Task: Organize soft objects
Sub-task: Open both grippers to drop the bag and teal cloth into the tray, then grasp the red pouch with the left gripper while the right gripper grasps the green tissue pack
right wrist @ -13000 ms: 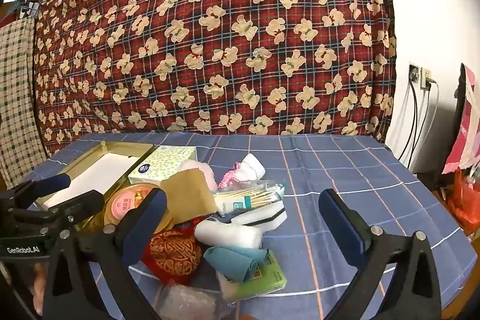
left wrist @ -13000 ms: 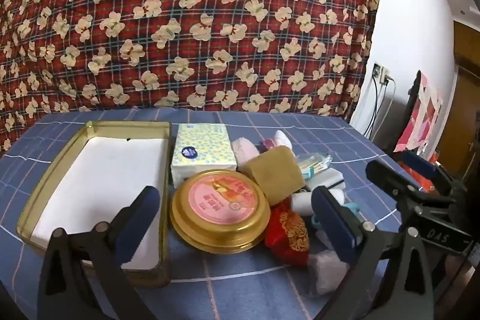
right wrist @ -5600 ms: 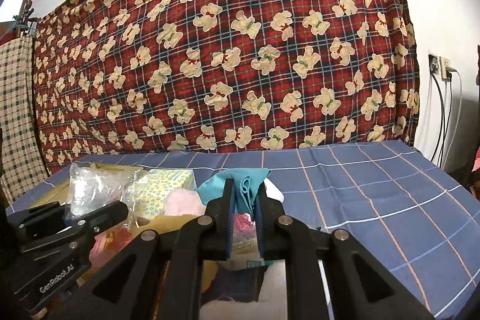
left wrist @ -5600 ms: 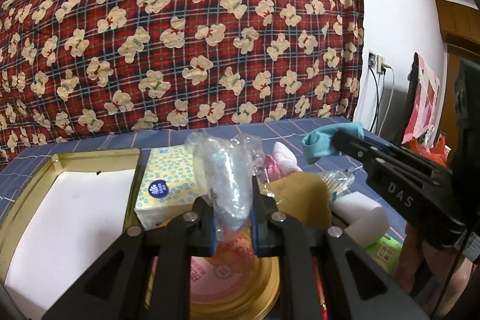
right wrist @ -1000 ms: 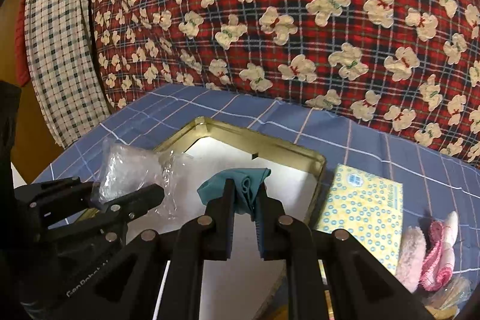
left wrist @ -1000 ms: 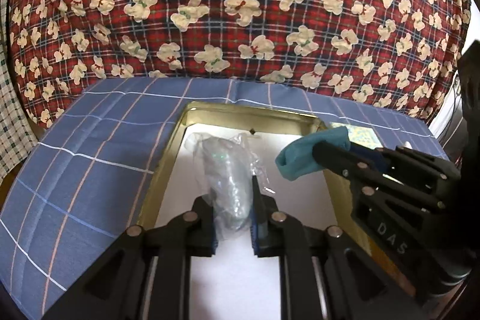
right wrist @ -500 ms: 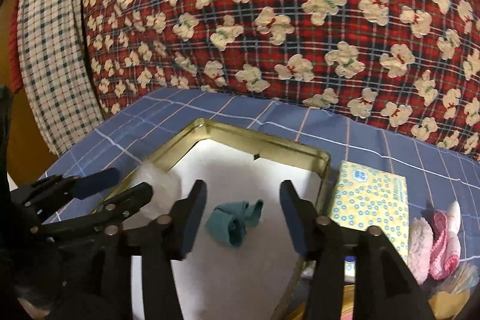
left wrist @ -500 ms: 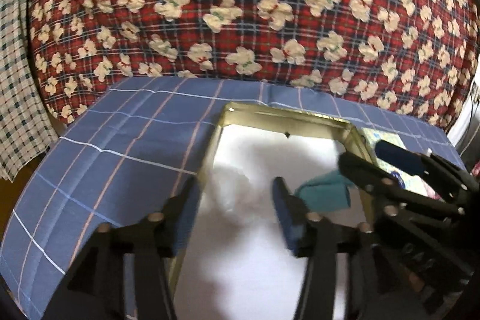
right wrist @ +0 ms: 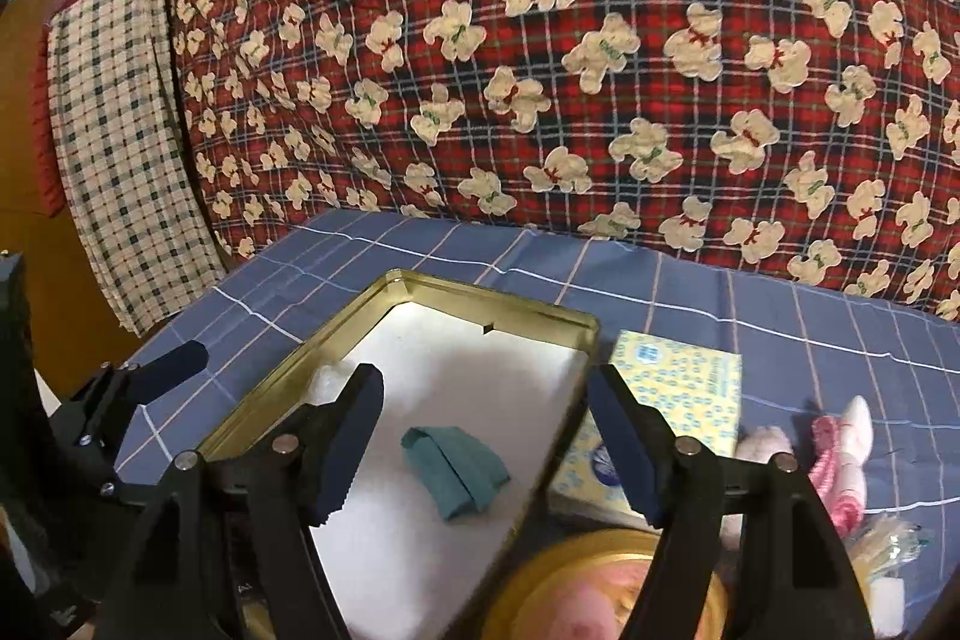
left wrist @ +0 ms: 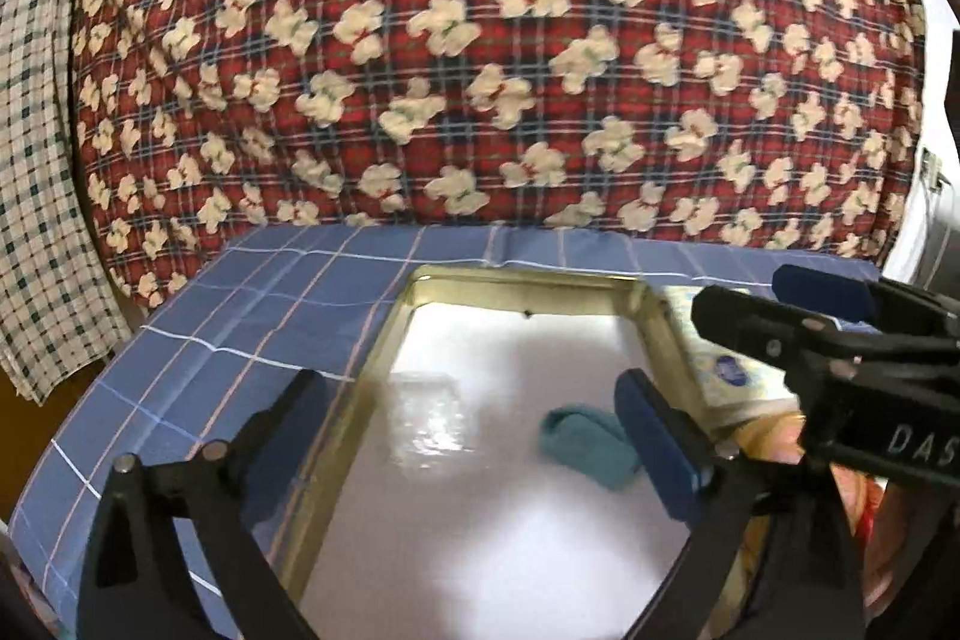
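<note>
Two items are lying in the gold tin (right wrist: 384, 301) now: we're spreading both claws, left gripper (left wrist: 474, 451) wide w/ nothing between, right gripper (right wrist: 483, 445) likewise, jaws just opening. Clear plastic bag (left wrist: 429, 421) & teal cloth (right wrist: 456, 469) are resting inside, released. We're judging the remaining pile is next.

Both tools have just opened — plastic bag (left wrist: 429, 415) and teal cloth (right wrist: 456, 469) now lie in the tin (right wrist: 543, 314).
</note>
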The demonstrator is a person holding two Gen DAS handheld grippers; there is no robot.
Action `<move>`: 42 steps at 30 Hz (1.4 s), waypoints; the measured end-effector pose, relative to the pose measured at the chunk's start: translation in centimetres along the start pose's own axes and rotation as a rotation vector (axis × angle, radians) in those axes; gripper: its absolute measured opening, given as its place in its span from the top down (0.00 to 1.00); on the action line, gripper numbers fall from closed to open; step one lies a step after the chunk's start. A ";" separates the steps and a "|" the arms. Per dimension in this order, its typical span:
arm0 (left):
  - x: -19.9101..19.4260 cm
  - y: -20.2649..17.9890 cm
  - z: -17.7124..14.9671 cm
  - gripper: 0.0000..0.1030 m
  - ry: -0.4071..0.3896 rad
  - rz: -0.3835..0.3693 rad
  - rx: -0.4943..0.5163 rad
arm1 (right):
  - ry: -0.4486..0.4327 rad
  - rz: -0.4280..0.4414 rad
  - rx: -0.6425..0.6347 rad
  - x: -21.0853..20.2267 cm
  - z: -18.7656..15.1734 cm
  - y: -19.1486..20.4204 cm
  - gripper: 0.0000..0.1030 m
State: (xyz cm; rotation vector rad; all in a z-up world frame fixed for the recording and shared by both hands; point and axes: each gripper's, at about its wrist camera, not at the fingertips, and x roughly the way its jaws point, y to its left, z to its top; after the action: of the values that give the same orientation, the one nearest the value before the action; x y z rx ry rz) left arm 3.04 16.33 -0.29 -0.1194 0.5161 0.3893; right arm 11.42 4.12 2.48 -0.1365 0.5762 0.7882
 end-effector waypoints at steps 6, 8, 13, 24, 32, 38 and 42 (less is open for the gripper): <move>-1.9 -2.5 -0.7 0.03 -0.029 -0.079 -0.002 | -0.037 -0.021 0.000 -4.7 -1.0 -3.8 0.29; -2.6 -3.4 -1.1 0.03 -0.035 -0.111 -0.006 | -0.043 -0.034 0.012 -6.3 -1.7 -5.4 0.29; -4.3 -6.7 -2.8 0.03 -0.047 -0.186 0.026 | -0.070 -0.101 0.074 -10.8 -4.9 -9.8 0.27; -6.8 -15.7 -6.9 0.03 -0.038 -0.303 0.220 | -0.034 -0.257 0.224 -15.5 -15.1 -16.1 0.26; -6.3 -18.3 -8.2 0.04 -0.004 -0.311 0.274 | 0.034 -0.228 0.264 -13.8 -17.7 -16.8 0.26; -5.8 -18.1 -8.5 0.04 0.006 -0.299 0.265 | 0.076 -0.209 0.246 -12.4 -18.6 -16.2 0.26; -5.7 -18.2 -8.8 0.05 0.013 -0.304 0.270 | 0.087 -0.203 0.246 -11.9 -18.6 -16.0 0.26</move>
State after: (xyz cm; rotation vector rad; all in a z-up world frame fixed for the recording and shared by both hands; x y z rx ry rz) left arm 1.59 -4.14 -4.79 0.0607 0.5492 0.0205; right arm 7.92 -20.70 -8.21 -0.0022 0.7244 0.5113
